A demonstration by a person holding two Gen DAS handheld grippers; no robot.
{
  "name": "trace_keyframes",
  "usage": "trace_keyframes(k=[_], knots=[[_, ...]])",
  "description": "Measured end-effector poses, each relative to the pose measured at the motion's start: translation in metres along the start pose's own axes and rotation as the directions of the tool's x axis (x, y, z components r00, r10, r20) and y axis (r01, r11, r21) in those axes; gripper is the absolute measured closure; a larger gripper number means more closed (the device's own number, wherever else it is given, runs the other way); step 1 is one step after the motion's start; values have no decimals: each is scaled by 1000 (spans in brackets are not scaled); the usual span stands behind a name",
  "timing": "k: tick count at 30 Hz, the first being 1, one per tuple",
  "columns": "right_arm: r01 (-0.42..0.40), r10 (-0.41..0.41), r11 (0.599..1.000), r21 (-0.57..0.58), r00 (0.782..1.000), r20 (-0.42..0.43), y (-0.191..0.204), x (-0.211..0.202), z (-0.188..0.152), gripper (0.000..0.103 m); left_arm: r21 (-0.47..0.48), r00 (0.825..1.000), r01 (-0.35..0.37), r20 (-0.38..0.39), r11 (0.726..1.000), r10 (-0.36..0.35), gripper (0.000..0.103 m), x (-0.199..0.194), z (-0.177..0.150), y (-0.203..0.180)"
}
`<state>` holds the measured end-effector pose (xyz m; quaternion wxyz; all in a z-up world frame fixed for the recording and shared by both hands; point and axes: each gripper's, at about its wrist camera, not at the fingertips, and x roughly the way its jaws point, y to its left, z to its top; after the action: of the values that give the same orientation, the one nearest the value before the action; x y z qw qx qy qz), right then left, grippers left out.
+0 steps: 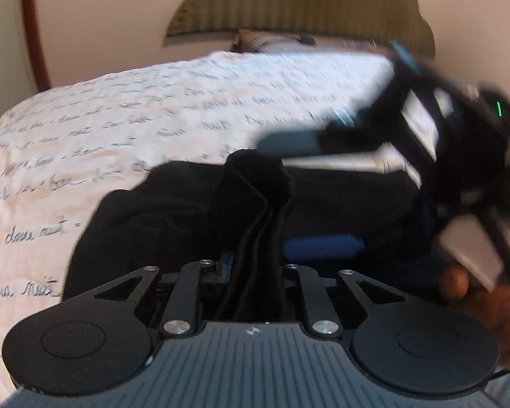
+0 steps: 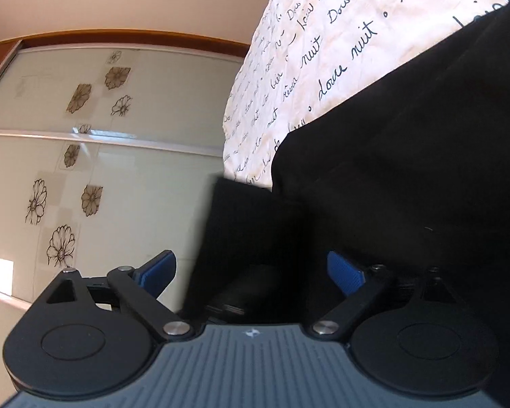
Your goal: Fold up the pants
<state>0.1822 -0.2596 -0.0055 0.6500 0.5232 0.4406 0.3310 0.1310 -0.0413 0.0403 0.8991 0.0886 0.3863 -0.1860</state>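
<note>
The black pants (image 1: 173, 210) lie on a bed with a white script-printed cover (image 1: 119, 119). My left gripper (image 1: 255, 258) is shut on a bunched fold of the pants that rises between its fingers. My right gripper (image 1: 309, 190) shows blurred at the right of the left wrist view, its blue fingers spread apart above and below the cloth. In the right wrist view the right gripper (image 2: 251, 272) is open, its blue pads (image 2: 345, 272) wide apart, with an edge of the black pants (image 2: 391, 170) lying between them.
A padded headboard (image 1: 299, 3) and a pillow (image 1: 272, 39) stand at the far end of the bed. A wardrobe with flower-printed sliding doors (image 2: 85, 136) stands beside the bed. A hand (image 1: 476, 306) holds the right gripper.
</note>
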Motion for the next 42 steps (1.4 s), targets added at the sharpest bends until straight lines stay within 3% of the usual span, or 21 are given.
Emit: trace_keyframes(k=[3, 6, 8, 10, 12, 14, 19, 22, 24, 28, 32, 35, 38, 40, 42], knots=[[12, -12, 1000, 14, 1000, -14, -1, 5, 2, 6, -10, 994, 100, 49, 995, -100, 47, -7, -8, 0], [58, -59, 998, -31, 998, -37, 8, 11, -1, 6, -13, 978, 174, 117, 985, -172, 39, -29, -17, 9], [90, -92, 994, -62, 995, -29, 10, 12, -4, 6, 10, 978, 149, 147, 989, -149, 35, -46, -26, 14], [116, -119, 989, -97, 992, -32, 12, 14, -7, 6, 27, 983, 81, 165, 996, -84, 35, -62, -39, 21], [154, -161, 976, -154, 986, -34, 18, 18, -11, 14, 1, 983, 26, 182, 1000, -25, 33, -77, -54, 32], [214, -224, 957, -196, 974, -29, 21, 20, -15, 48, -59, 983, 0, 184, 998, 11, 28, -89, -68, 48], [230, -247, 947, -222, 968, -49, 18, 20, -20, 50, -198, 984, -25, 169, 980, 59, 24, -106, -94, 78], [272, -293, 928, -254, 955, -50, 24, 25, -19, 79, -231, 986, -52, 145, 972, 87, 24, -102, -93, 86], [231, -255, 940, -250, 964, -71, 29, 22, -12, 85, -241, 985, -40, 153, 970, 79, 24, -105, -92, 89], [203, -226, 925, -322, 973, -36, 56, -3, 6, 87, -204, 977, -5, 206, 979, 48, 18, -110, -82, 83], [235, -255, 906, -353, 967, -11, 65, -33, 21, 87, -188, 977, 20, 213, 982, 21, 16, -103, -76, 72], [298, -316, 894, -336, 949, 2, 46, -59, 30, 87, -155, 976, 60, 218, 986, -25, 16, -95, -73, 61], [387, -395, 889, -243, 919, 18, 1, -82, 40, 87, -108, 974, 90, 218, 990, -65, 16, -87, -69, 47], [362, -364, 916, -171, 931, 26, -21, -95, 42, 87, -73, 973, 107, 214, 992, -89, 16, -82, -66, 37], [344, -341, 921, -184, 939, 49, -16, -103, 39, 87, -23, 973, 108, 210, 994, -100, 16, -78, -61, 26]])
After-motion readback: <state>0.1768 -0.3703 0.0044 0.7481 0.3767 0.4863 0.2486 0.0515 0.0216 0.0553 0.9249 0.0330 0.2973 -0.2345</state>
